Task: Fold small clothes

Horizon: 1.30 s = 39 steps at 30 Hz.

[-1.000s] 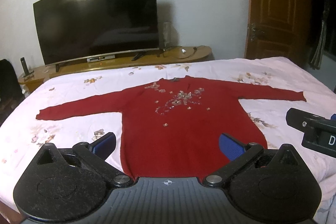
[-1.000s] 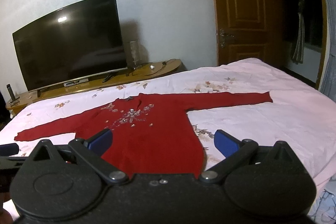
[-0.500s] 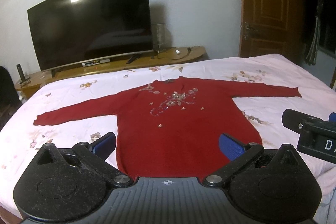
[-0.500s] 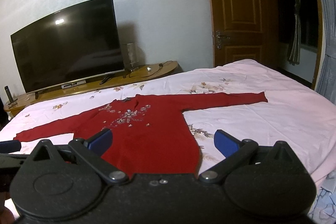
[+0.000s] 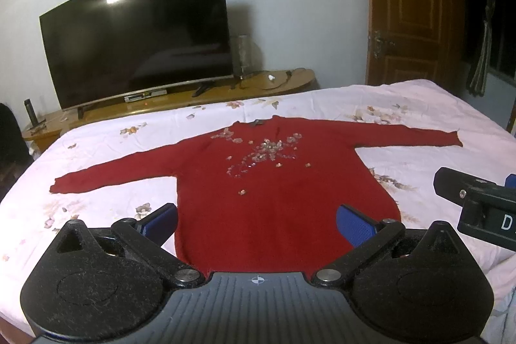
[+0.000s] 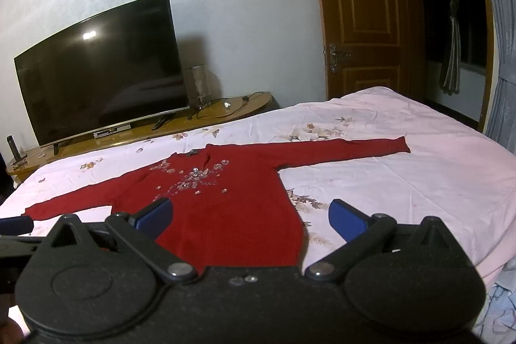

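Both jaws gape above flat red sweater.

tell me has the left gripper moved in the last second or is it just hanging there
Yes. The left gripper has tipped upward or risen slightly: in its own view the television and the red sweater sit lower in frame than before.

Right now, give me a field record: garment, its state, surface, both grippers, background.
garment: red long-sleeved sweater with beaded floral decoration on the chest
state: spread flat, front up, both sleeves stretched out sideways, unfolded
surface: bed with pale pink floral sheet
left gripper: open, empty, hovering over the sweater's hem
right gripper: open, empty, over the hem's right side
background: curved black television on a wooden stand; brown wooden door
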Each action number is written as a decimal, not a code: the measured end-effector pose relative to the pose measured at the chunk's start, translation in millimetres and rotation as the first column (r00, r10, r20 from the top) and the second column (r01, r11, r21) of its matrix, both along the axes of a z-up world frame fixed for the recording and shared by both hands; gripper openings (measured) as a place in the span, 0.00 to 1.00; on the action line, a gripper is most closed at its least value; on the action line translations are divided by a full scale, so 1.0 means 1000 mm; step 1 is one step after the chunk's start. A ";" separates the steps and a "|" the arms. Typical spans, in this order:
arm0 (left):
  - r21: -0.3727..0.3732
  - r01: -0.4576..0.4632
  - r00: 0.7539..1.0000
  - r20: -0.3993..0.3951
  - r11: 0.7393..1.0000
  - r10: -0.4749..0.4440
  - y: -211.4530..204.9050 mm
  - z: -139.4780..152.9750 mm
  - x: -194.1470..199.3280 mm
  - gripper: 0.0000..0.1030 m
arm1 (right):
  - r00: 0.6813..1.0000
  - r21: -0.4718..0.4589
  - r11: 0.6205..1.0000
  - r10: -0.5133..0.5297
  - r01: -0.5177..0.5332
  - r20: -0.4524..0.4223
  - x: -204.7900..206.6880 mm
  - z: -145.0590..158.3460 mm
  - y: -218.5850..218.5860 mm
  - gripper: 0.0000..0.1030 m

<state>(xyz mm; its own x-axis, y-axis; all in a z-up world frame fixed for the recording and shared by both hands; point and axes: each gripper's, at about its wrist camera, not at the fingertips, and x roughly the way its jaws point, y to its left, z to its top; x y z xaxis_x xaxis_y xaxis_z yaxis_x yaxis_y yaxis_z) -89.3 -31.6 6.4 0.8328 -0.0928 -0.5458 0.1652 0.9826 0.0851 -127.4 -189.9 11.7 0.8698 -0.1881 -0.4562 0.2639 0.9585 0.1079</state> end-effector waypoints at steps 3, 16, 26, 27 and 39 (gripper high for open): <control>0.002 0.003 1.000 -0.001 1.000 -0.003 -0.001 -0.001 0.001 1.00 | 1.000 0.003 1.000 -0.004 0.004 -0.001 -0.001 -0.001 -0.001 0.99; 0.011 0.001 1.000 -0.010 1.000 -0.001 -0.001 -0.006 -0.002 1.00 | 0.999 0.010 1.000 -0.008 0.008 -0.034 0.003 -0.006 -0.002 0.99; 0.023 -0.003 1.000 -0.014 1.000 0.003 -0.003 -0.008 -0.014 1.00 | 0.999 0.024 1.000 -0.005 0.006 -0.039 -0.009 -0.009 -0.001 0.99; 0.027 -0.003 1.000 -0.010 1.000 0.003 -0.004 -0.008 -0.016 1.00 | 0.999 0.024 1.000 -0.004 0.005 -0.037 -0.010 -0.009 -0.002 0.99; 0.023 -0.025 1.000 0.002 0.999 0.025 -0.027 0.004 -0.035 1.00 | 1.000 0.023 1.000 0.020 -0.020 -0.005 -0.030 -0.001 -0.021 0.99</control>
